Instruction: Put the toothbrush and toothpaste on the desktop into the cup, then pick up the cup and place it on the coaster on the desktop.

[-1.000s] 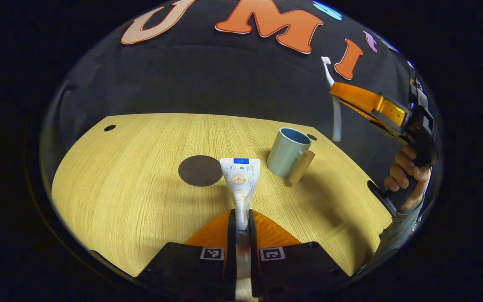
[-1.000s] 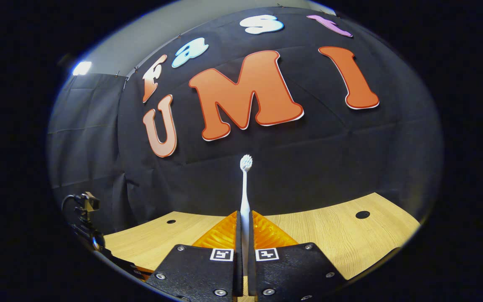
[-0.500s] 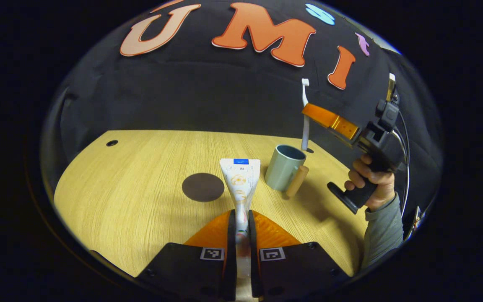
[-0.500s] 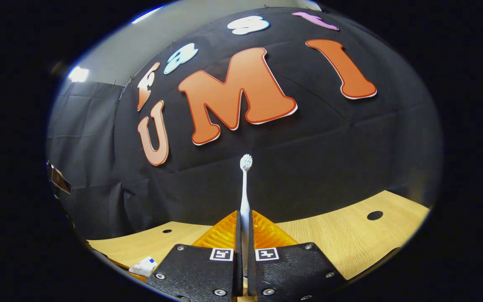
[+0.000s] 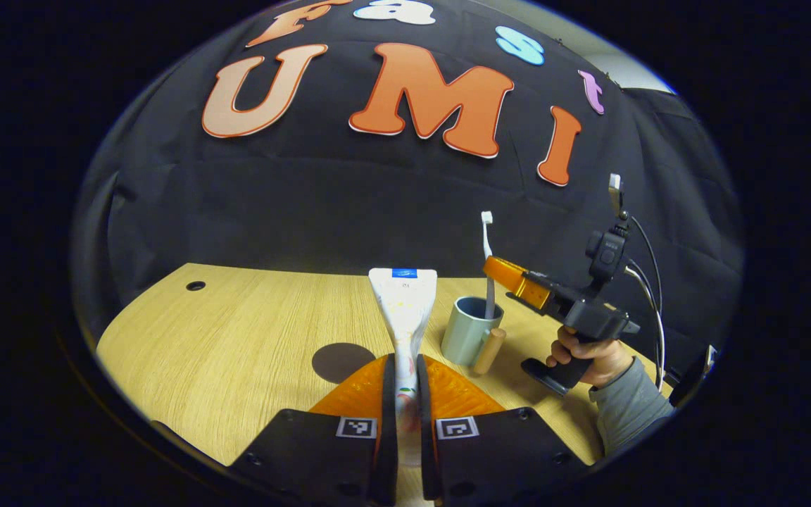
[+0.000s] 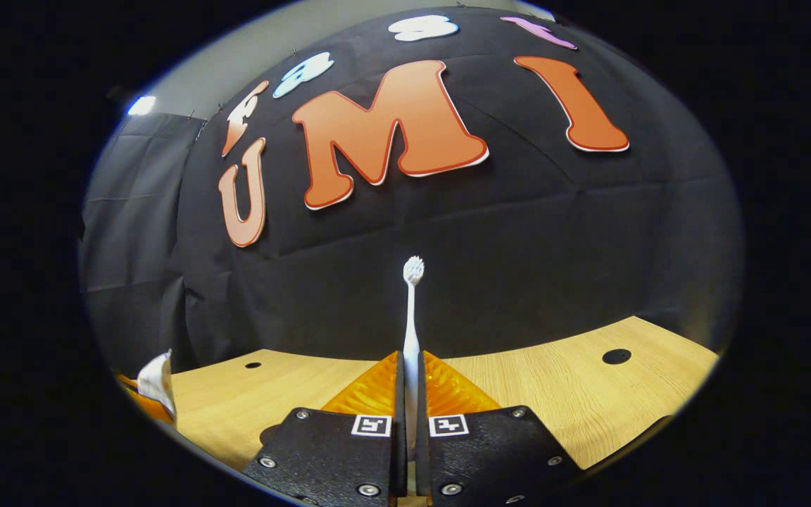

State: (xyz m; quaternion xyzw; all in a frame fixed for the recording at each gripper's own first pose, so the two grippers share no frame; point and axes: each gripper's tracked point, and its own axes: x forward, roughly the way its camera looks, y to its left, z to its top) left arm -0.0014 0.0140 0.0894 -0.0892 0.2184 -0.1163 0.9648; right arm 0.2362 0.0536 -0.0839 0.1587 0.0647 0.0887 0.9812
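Toothbrush [image 5: 488, 260], clamped upright in the right gripper [image 5: 500, 271], stands directly over the cup [image 5: 470, 329], while the left gripper [image 5: 405, 366] grips the toothpaste [image 5: 403, 299].

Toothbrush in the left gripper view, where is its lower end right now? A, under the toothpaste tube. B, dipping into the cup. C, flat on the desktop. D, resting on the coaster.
B: the toothbrush, held upright by the right gripper, has its lower end inside the mouth of the cup.

White toothbrush [image 6: 412, 310]; white printed toothpaste [image 5: 403, 303]; pale grey-green cup [image 5: 469, 331], perhaps blue inside; dark coaster [image 5: 342, 360]; light woodgrain counter [image 5: 236, 338].
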